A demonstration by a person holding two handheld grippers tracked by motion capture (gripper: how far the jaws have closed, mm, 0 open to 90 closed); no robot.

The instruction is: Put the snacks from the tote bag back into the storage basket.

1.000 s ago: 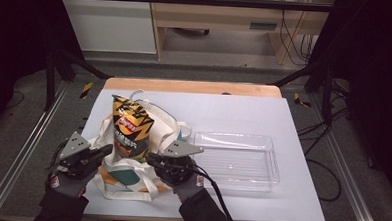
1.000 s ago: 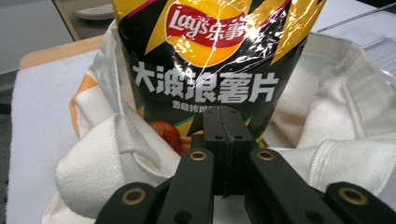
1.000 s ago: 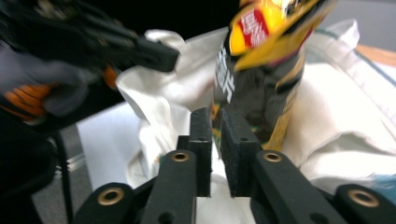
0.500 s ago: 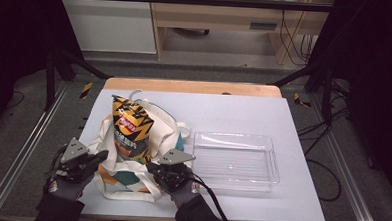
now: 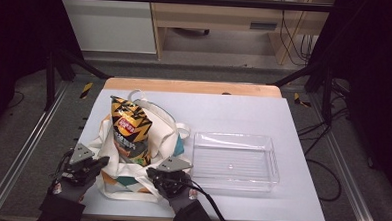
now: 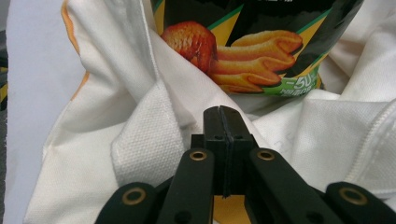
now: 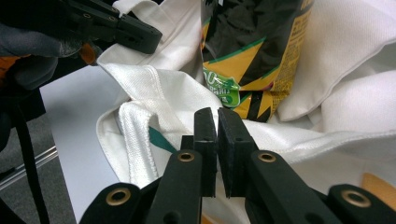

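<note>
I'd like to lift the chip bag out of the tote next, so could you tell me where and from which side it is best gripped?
Probably at the chip bag's flat crimped top edge, coming from above. It stands upright and sticks well out of the tote bag; its lower half is wrapped in cloth, so the sides offer little free surface.

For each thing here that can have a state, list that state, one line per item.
tote bag: lying on the table, mouth open, near rim pinched on both sides.
chip bag: sealed, standing partly inside the tote bag.
clear tray: empty, upright, right of the tote bag.
left gripper: shut on the tote bag's rim.
right gripper: shut on the tote bag's rim.
</note>
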